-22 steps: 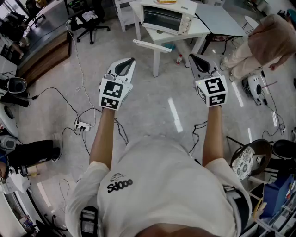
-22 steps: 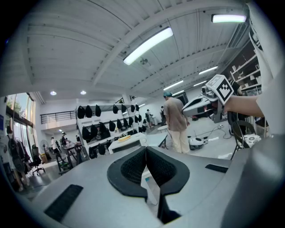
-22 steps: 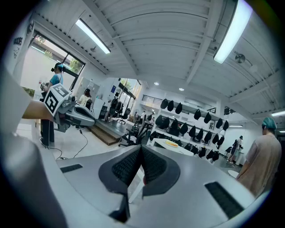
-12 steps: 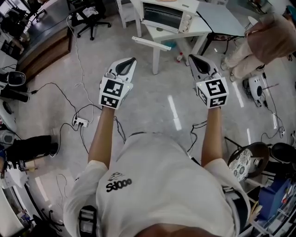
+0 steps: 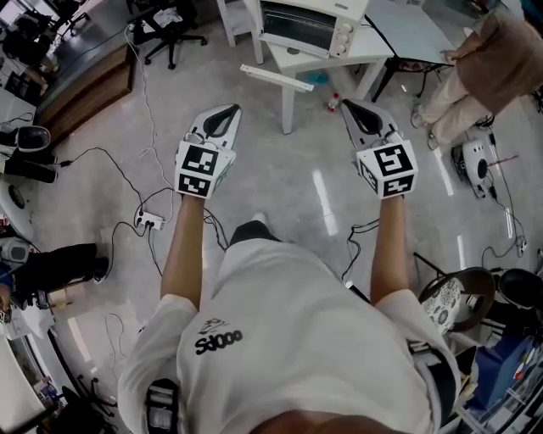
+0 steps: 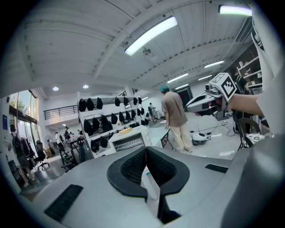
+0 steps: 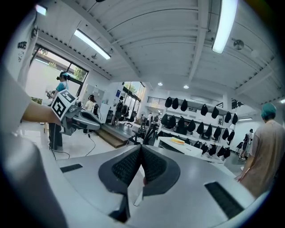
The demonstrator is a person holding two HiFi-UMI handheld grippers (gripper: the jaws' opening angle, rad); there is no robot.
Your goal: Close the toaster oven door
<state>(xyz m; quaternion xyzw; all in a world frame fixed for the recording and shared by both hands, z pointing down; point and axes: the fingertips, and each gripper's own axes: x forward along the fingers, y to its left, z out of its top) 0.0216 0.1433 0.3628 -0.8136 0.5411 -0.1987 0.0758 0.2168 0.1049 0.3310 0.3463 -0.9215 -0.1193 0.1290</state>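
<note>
The white toaster oven (image 5: 310, 21) stands on a white table (image 5: 327, 58) at the top of the head view, its dark front facing me. A white flat panel (image 5: 276, 78) juts out below the table's front edge; I cannot tell whether it is the door. Both grippers hang in mid-air well short of the table, with nothing in them. My left gripper (image 5: 222, 114) is shut, jaws touching. My right gripper (image 5: 355, 106) is shut too. The left gripper view shows the oven (image 6: 129, 140) far beyond the closed jaws (image 6: 145, 151). In the right gripper view the jaws (image 7: 141, 149) meet.
A person in beige (image 5: 501, 59) stands right of the table. Cables and a power strip (image 5: 150, 225) lie on the floor to the left. An office chair (image 5: 165, 30) is at the back left, a floor device (image 5: 473, 161) to the right, and a stool (image 5: 462, 292) by my right side.
The oven and table have slid up the head view. My left gripper has shifted slightly left. A foot now shows below my arms. Both grippers stayed shut.
</note>
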